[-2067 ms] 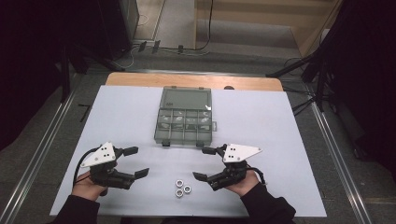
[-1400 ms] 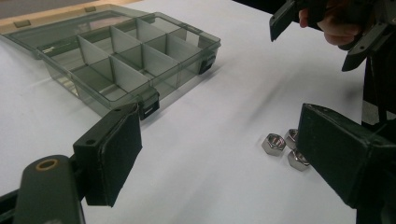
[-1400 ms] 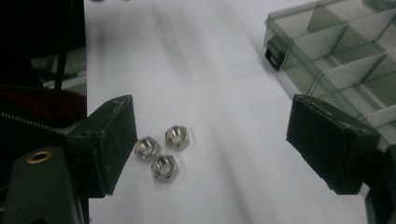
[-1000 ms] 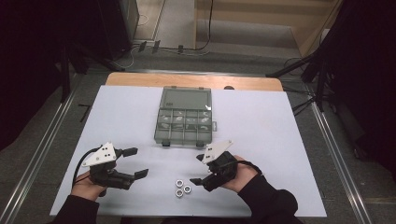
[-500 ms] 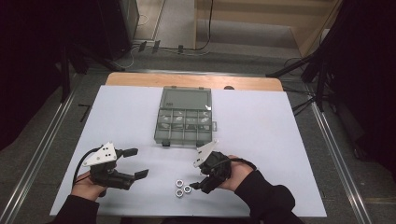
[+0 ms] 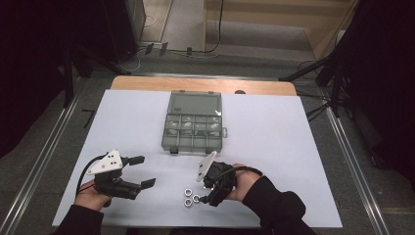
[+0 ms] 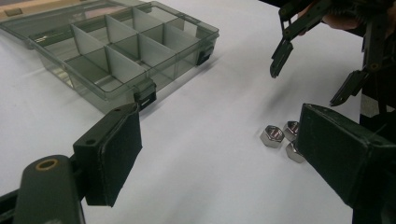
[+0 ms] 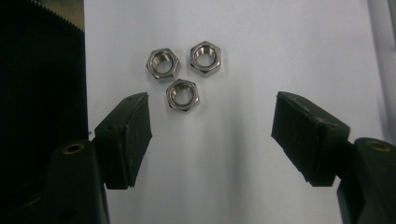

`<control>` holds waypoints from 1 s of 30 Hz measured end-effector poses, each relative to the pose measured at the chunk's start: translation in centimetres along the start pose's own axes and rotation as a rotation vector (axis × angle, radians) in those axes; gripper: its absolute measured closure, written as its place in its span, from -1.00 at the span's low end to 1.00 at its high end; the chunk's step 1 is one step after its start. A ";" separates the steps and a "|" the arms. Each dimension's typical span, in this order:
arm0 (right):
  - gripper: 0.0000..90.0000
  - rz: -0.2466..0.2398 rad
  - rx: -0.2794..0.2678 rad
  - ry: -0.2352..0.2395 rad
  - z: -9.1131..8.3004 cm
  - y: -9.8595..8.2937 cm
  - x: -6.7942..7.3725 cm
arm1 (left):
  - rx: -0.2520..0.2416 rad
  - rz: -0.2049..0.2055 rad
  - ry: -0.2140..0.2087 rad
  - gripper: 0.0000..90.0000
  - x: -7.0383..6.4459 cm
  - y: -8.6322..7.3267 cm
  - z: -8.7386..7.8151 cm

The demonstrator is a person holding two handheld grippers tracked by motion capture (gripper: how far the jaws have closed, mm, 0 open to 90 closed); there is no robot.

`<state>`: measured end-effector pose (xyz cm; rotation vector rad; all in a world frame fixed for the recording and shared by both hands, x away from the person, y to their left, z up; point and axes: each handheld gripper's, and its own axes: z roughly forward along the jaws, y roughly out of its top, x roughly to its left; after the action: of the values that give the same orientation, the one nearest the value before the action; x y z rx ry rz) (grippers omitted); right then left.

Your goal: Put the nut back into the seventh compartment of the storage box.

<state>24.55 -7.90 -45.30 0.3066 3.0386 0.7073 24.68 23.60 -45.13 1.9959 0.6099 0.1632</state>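
While our right gripper (image 8: 212,135) hangs tipped over three steel nuts (image 8: 185,72), its jaws stand wide.
Our left gripper (image 6: 139,171) rests nearby, equally wide, empty, nearer us than the compartment box (image 6: 193,122).

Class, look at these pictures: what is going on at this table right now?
A person holds a tool in each hand over a white table. The right tool is open and tipped down over three steel hex nuts lying close together near the table's front edge; it holds nothing. The left tool is also open and empty, off to the side. An open compartment box lies farther back, its visible compartments looking empty.
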 end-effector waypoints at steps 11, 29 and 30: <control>-0.21 -0.018 0.029 0.001 1.2 -0.2 0.6 | 0.001 -0.002 0.002 -0.67 0.1 0.0 0.0; 0.24 -0.048 0.077 0.016 3.0 0.5 1.3 | 0.006 -0.001 0.002 -0.67 0.0 0.0 -0.1; 0.26 -0.045 0.079 0.019 3.1 0.5 1.4 | 0.007 -0.001 0.002 -0.67 0.0 0.0 -0.1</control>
<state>23.41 -5.82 -47.80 0.2324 3.0860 0.5925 24.70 23.67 -45.11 2.0023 0.6142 0.1629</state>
